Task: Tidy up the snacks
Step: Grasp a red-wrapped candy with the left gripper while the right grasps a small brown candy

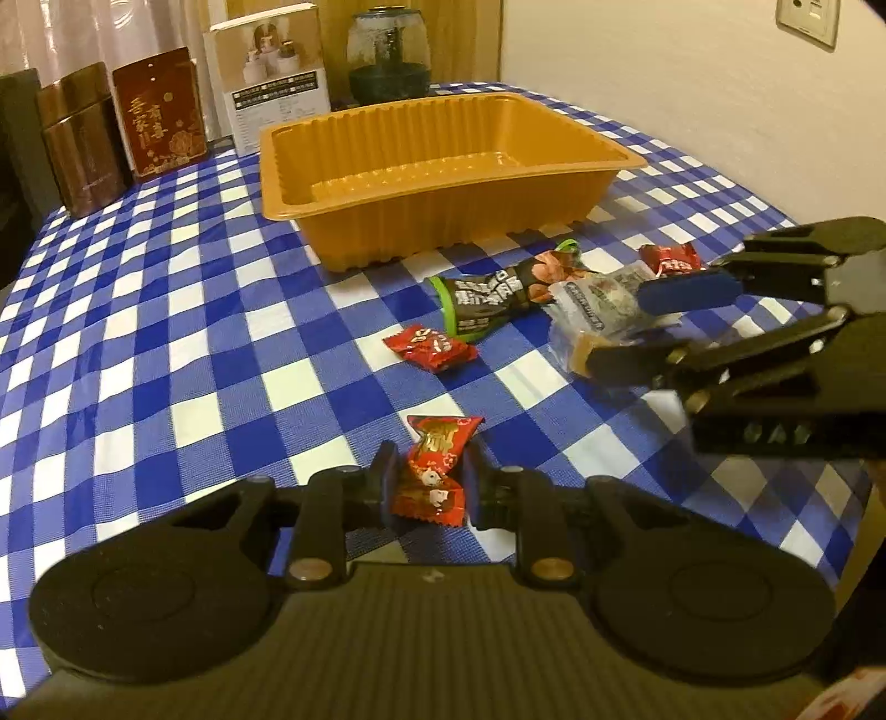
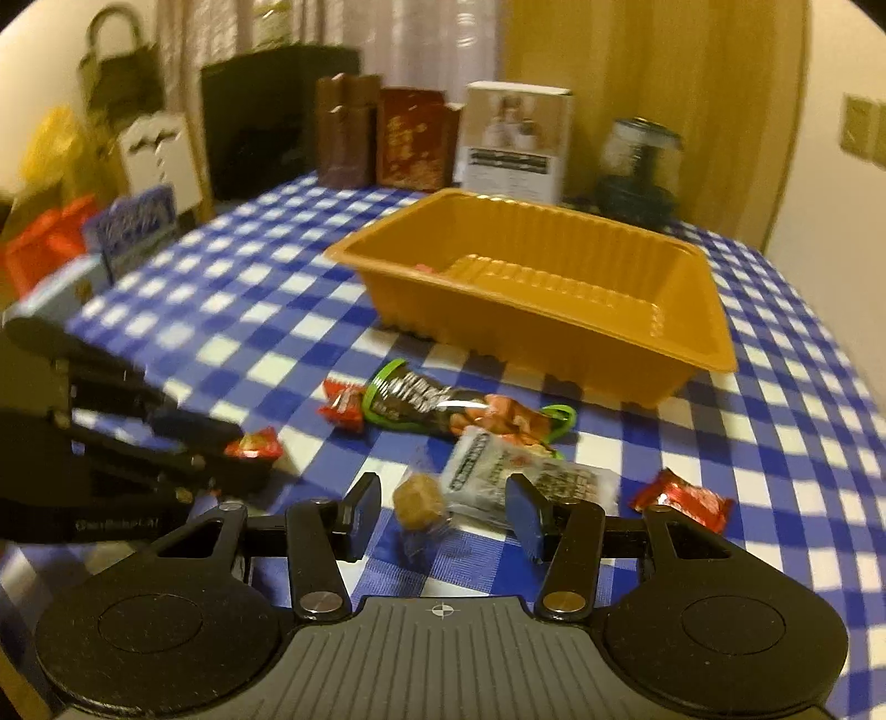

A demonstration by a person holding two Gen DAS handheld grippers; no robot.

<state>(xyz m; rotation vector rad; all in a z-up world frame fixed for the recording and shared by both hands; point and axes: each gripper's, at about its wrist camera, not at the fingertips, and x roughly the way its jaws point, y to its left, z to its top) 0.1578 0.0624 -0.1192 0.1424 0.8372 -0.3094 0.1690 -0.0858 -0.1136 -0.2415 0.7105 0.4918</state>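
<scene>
My left gripper (image 1: pixel 429 487) is shut on a red wrapped candy (image 1: pixel 434 471) just above the checked tablecloth; it also shows in the right wrist view (image 2: pixel 252 446). My right gripper (image 2: pixel 443 512) is open around a clear-wrapped brown cake (image 2: pixel 418 501), next to a white snack packet (image 2: pixel 498 471). From the left wrist view the right gripper (image 1: pixel 637 327) straddles these. A dark nut bag (image 1: pixel 498 293) and two more red candies (image 1: pixel 432 346) (image 1: pixel 670 257) lie in front of the orange tray (image 1: pixel 443 221).
Brown tins (image 1: pixel 83 144), a red box (image 1: pixel 160 116), a white box (image 1: pixel 271 77) and a glass jar (image 1: pixel 387 50) stand at the table's back edge. A wall is on the right. Boxes and bags (image 2: pixel 111 232) sit off the table's left side.
</scene>
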